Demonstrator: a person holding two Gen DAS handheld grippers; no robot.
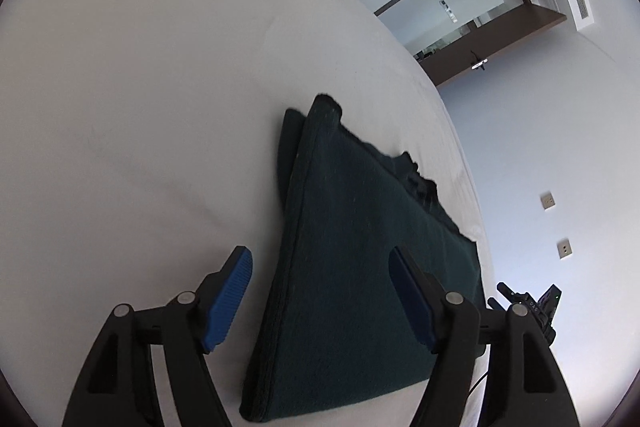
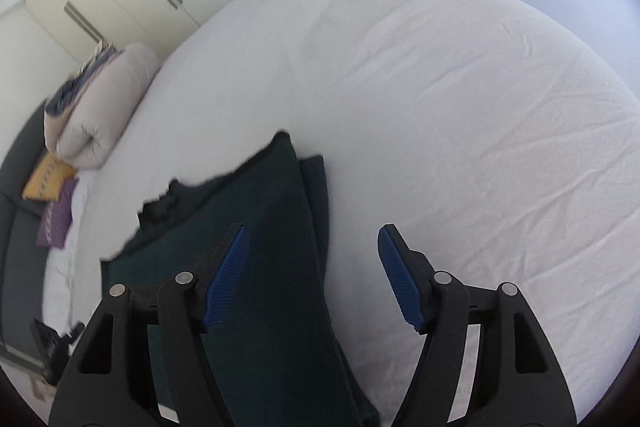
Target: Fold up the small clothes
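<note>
A dark teal folded cloth [image 1: 352, 267] lies flat on the white-sheeted bed [image 1: 140, 107], near one edge of the mattress, with a second layer peeking out along its far side. The left gripper [image 1: 320, 301] hovers over the near end of the cloth, its jaws released and spread wide with the cloth's edge lying between them; its 2 blue ribbed pads [image 1: 228, 301] grasp nothing. The right gripper [image 2: 312, 277] is likewise spread and empty-handed, 1 finger over the cloth and the other over bare sheet. In the right wrist view a rolled beige duvet [image 2: 108, 107], a yellow cushion [image 2: 46, 179] and a purple cushion [image 2: 56, 215] sit beyond the bed. No readable writing or labels show anywhere.
</note>
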